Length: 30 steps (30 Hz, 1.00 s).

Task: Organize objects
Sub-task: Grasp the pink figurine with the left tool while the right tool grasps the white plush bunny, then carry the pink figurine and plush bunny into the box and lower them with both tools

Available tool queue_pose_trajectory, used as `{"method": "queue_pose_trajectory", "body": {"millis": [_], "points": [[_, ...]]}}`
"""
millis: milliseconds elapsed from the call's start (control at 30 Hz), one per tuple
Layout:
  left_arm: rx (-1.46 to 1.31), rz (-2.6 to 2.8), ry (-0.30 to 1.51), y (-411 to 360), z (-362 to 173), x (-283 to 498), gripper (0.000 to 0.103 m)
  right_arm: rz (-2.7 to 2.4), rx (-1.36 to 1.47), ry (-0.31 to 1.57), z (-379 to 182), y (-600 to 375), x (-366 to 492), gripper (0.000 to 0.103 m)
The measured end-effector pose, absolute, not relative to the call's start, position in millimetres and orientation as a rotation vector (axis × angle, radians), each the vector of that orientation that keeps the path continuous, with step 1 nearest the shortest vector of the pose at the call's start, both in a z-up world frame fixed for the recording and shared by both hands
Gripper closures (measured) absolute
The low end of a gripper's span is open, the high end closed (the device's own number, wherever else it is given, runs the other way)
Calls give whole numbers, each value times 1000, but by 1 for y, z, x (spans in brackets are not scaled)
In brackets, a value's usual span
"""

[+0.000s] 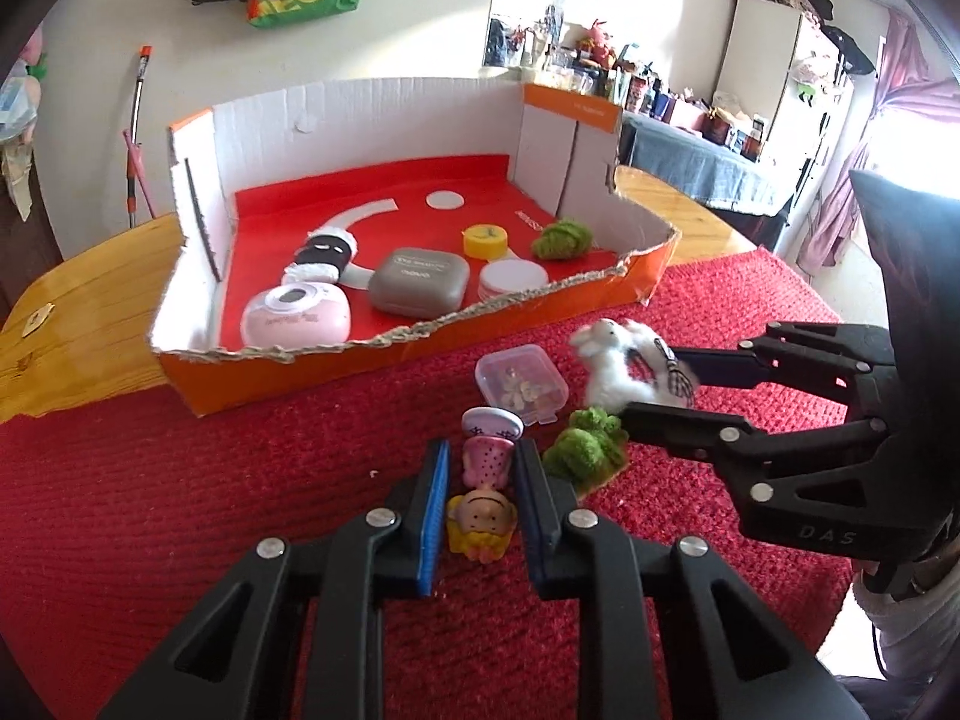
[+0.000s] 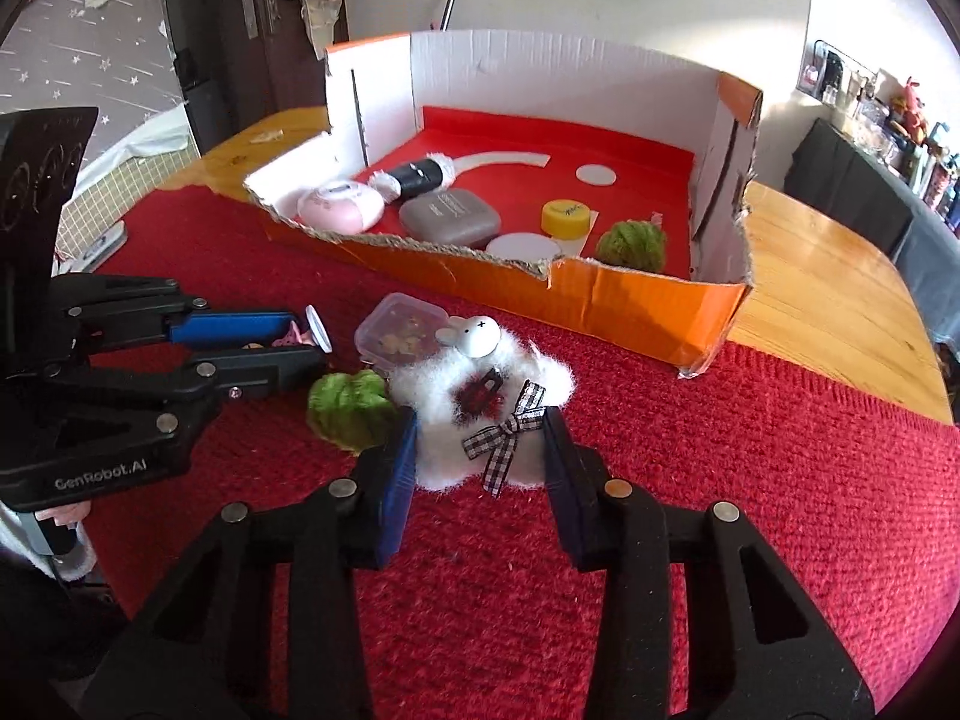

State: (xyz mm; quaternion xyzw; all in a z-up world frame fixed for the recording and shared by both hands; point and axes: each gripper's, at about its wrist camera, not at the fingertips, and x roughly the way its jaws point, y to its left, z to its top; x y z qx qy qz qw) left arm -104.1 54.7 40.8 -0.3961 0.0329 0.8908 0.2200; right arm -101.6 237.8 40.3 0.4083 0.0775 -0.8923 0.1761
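Two grippers over red cloth [image 2: 720, 450]: left gripper [image 1: 480, 468] clamped on pink doll [image 1: 483, 480]; right gripper [image 2: 480, 438] closed around fluffy white sheep [image 2: 480, 414], near orange box [image 2: 600, 294].

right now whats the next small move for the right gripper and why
Probably lift the fluffy white sheep and carry it toward the orange box. The right gripper has its pads against both flanks, and the left gripper already brackets the doll.
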Motion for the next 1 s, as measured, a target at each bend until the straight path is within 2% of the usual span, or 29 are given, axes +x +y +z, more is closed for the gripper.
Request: {"method": "queue_pose_trajectory", "body": {"millis": [400,1000], "points": [[-1024,2508,77,45,63,-81,81,-2557,1067,197,67,234,-73,65],[-1010,2511,47,40,70,-69,81,-2564,1046,191,73,233,-61,65]]}}
